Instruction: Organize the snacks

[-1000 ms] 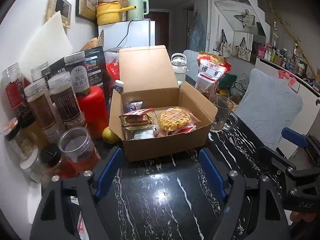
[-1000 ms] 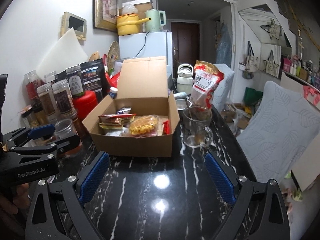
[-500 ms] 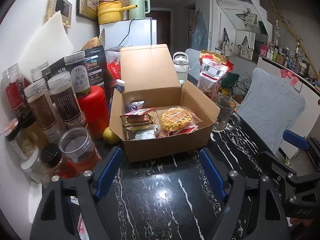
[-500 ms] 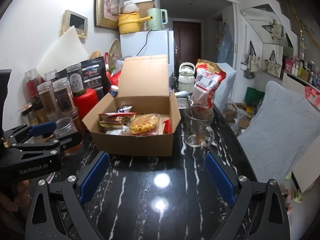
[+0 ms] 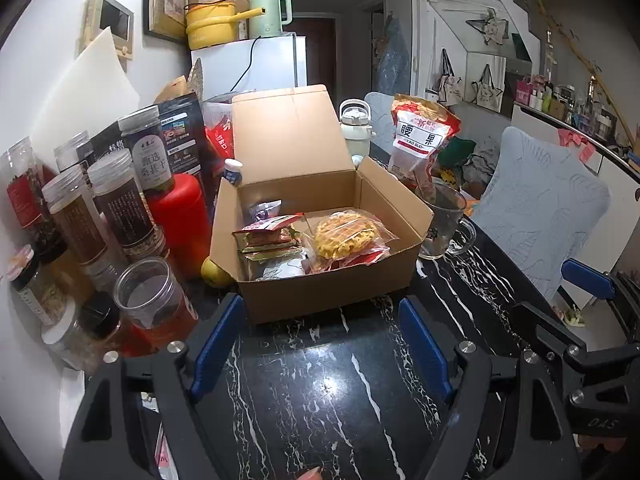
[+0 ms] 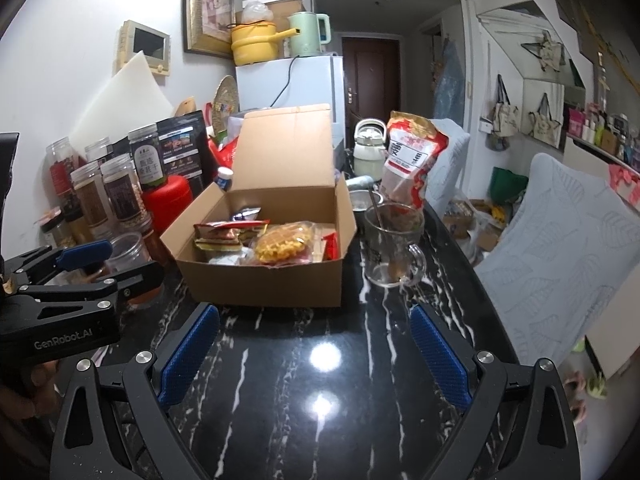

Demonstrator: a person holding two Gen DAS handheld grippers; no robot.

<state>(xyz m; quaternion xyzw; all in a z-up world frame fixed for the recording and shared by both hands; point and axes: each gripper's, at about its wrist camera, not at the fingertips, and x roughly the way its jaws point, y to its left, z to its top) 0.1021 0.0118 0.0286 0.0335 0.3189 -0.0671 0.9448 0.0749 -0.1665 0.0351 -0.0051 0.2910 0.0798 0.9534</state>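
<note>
An open cardboard box (image 5: pixel 332 288) (image 6: pixel 264 288) with its lid up stands on the black marble table (image 5: pixel 320 400). Inside lie a clear bag of yellow waffle snack (image 5: pixel 346 236) (image 6: pixel 286 242), red snack packets (image 5: pixel 268 234) (image 6: pixel 224 232) and other small packs. My left gripper (image 5: pixel 320 340) is open and empty just in front of the box; it also shows in the right wrist view (image 6: pixel 104 260). My right gripper (image 6: pixel 316 344) is open and empty, a little back from the box; it also shows in the left wrist view (image 5: pixel 592 292).
Several jars (image 5: pixel 120 204) and a red canister (image 5: pixel 180 216) crowd the table's left side. A glass mug (image 6: pixel 394 248) and a red cashew bag (image 6: pixel 412 160) stand right of the box. A padded chair (image 6: pixel 560 240) is at the right.
Both grippers have drifted slightly closer to the box; nothing was picked up or released.
</note>
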